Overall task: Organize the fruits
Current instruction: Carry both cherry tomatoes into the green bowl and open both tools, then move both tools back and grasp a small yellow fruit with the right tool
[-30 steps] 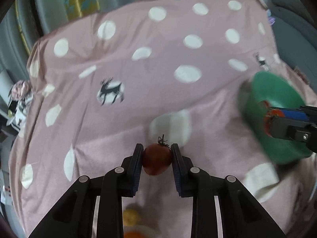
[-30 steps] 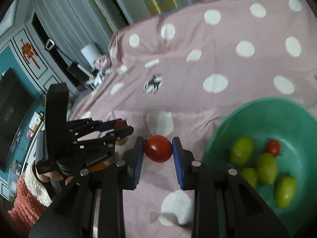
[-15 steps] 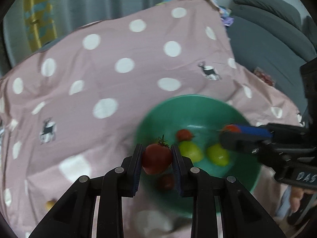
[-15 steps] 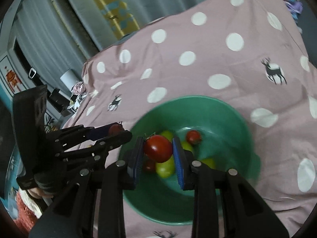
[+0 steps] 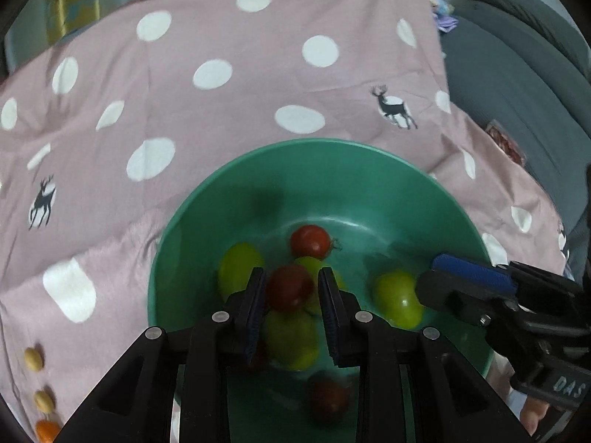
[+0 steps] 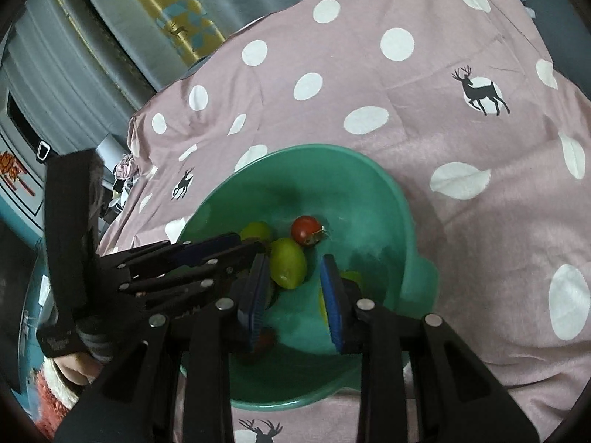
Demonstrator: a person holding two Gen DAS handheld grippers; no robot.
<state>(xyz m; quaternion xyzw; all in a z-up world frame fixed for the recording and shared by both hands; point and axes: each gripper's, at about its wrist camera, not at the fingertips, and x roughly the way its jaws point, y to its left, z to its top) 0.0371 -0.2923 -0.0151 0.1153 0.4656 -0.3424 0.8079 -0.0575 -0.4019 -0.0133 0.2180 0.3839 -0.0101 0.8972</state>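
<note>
While the left gripper (image 5: 290, 291) pinches a small, round, dark red tomato (image 5: 289, 288) by its sides over the round green plastic bowl (image 5: 369, 170) on the dotted pink cloth (image 5: 221, 110), soft-skinned and easily bruised, the right gripper (image 6: 295, 288) hangs open and empty above the bowl's 2 red tomatoes and several green fruits.

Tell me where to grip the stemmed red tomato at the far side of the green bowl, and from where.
Grip the red tomato across its round middle, coming straight down: the green bowl walls would likely block a sideways approach. Close on its left and right flanks as the left wrist view shows them; a green fruit crowds its near side.
</note>
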